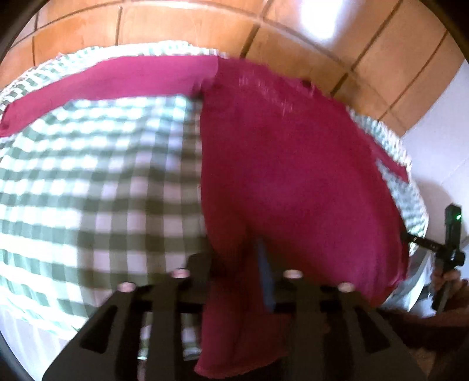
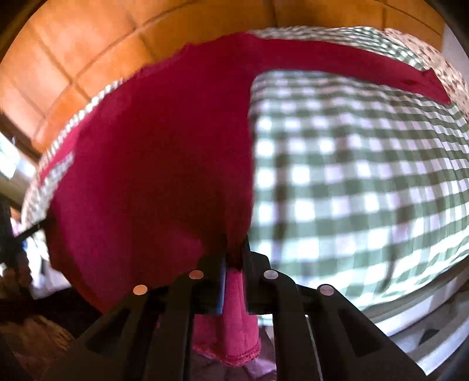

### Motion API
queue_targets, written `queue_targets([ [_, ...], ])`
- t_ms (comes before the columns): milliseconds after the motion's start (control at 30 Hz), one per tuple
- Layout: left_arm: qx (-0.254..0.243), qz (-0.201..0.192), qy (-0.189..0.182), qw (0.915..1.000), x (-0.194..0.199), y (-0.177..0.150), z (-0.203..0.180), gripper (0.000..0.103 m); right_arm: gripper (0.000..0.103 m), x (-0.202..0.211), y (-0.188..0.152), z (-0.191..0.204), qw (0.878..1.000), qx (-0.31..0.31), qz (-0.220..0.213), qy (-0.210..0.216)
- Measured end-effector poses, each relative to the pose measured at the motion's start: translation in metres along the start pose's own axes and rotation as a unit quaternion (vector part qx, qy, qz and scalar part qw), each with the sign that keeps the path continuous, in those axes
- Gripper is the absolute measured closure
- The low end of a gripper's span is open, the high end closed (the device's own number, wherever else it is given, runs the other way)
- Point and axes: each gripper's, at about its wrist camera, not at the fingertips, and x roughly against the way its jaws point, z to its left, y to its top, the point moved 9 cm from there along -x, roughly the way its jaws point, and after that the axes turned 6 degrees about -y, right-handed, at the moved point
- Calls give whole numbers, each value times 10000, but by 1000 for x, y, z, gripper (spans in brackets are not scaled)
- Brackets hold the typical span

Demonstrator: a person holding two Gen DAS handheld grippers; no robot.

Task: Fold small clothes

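A magenta long-sleeved garment lies on a green-and-white checked cloth. One sleeve stretches left along the far edge. My left gripper is shut on the garment's near hem, which drapes down between the fingers. In the right wrist view the same garment fills the left half, its sleeve running right across the checked cloth. My right gripper is shut on the other hem corner, with fabric hanging below the jaws. Both views are blurred.
Orange floor tiles show beyond the cloth's far edge. The right gripper and the hand holding it appear at the right edge of the left wrist view. A white wall is at the right.
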Motion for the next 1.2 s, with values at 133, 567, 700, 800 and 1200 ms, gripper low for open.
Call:
queue_targets([
  [133, 40, -326, -76, 9994, 2, 32, -9, 57, 52, 6, 49, -62, 9911, -1175, -591, -224],
  [567, -296, 50, -280, 9992, -69, 77, -74, 57, 62, -39, 180, -298, 8827, -4347, -1336, -1182],
  [700, -182, 145, -315, 9992, -83, 87, -73, 57, 98, -24, 217, -279, 9122, -3601, -1398, -1364],
  [800, -14, 144, -425, 9990, -88, 96, -69, 57, 98, 3, 250, -221, 9386, -2825, -1753, -926],
  [1200, 413, -241, -819, 9955, -75, 134, -58, 57, 98, -10, 298, 117, 9782, -5, -1722, 1163],
])
